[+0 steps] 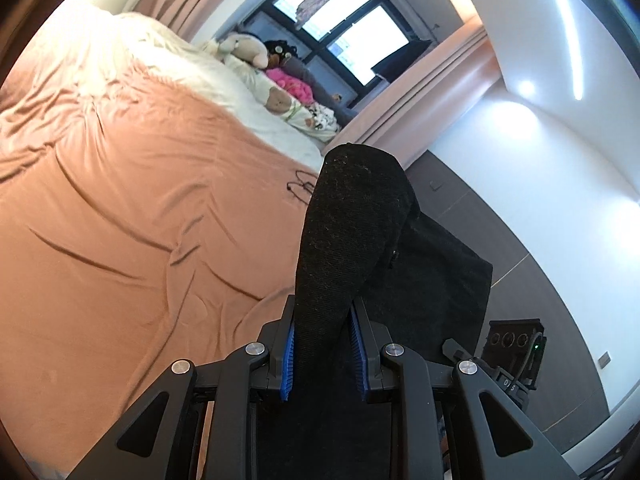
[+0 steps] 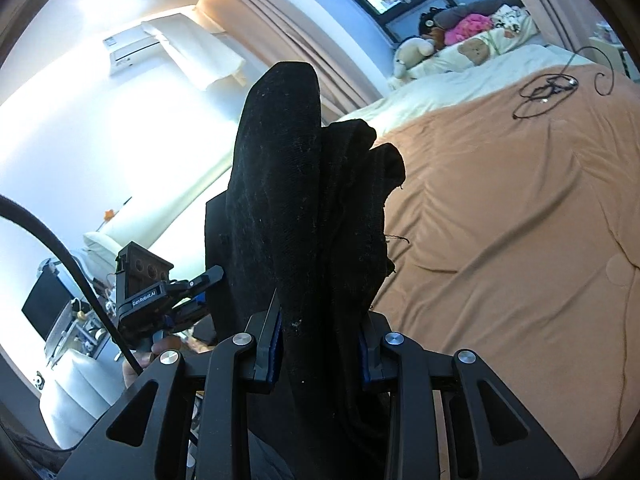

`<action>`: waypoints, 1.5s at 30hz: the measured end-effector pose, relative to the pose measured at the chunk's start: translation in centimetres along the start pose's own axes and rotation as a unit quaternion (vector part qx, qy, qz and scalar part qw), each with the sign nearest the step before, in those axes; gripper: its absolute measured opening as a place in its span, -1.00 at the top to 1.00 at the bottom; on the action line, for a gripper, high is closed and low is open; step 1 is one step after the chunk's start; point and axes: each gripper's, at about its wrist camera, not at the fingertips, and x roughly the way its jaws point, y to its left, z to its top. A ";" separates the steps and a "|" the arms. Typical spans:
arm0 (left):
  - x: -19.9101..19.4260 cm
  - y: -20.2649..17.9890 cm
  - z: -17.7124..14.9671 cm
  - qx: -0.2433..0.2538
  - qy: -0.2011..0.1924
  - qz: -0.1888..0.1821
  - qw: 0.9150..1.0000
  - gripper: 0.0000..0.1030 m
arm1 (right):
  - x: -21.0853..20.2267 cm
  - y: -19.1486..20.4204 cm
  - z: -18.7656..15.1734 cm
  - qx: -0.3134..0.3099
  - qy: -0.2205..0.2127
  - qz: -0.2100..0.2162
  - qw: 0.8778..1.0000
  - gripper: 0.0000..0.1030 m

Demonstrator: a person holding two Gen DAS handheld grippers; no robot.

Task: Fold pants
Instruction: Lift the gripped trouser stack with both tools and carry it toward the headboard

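1. Pants [image 1: 352, 236] are hanging in the air beside the bed [image 1: 132, 216], off its near edge, not lying on it.
2. Left gripper [image 1: 323, 354] and right gripper [image 2: 320, 350] are each clamping a bunch of pants.
3. My read: keep both grips level and taut, then spread flat mid-bed.
4. Cable [image 2: 548, 90] is lying near the far corner; toys [image 2: 452, 46] are lining the far edge.

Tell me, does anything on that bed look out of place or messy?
Yes: a tangled black cable lies loose on the orange bedspread, which is wrinkled. The black pants are bunched in both grippers, left and right, with frayed threads at one edge.
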 end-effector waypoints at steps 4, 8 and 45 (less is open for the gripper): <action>-1.9 -0.8 0.1 0.006 -0.018 0.012 1.000 0.52 | 0.2 0.0 0.0 -0.010 -0.001 0.011 1.000 0.50; -4.3 -1.9 0.6 0.012 -0.038 0.026 0.999 0.51 | 0.5 0.0 0.6 -0.028 -0.002 0.026 0.999 0.50; -23.8 13.1 4.1 -0.045 -0.182 0.089 0.978 0.54 | 17.9 5.9 3.3 -0.136 0.088 0.098 0.982 0.50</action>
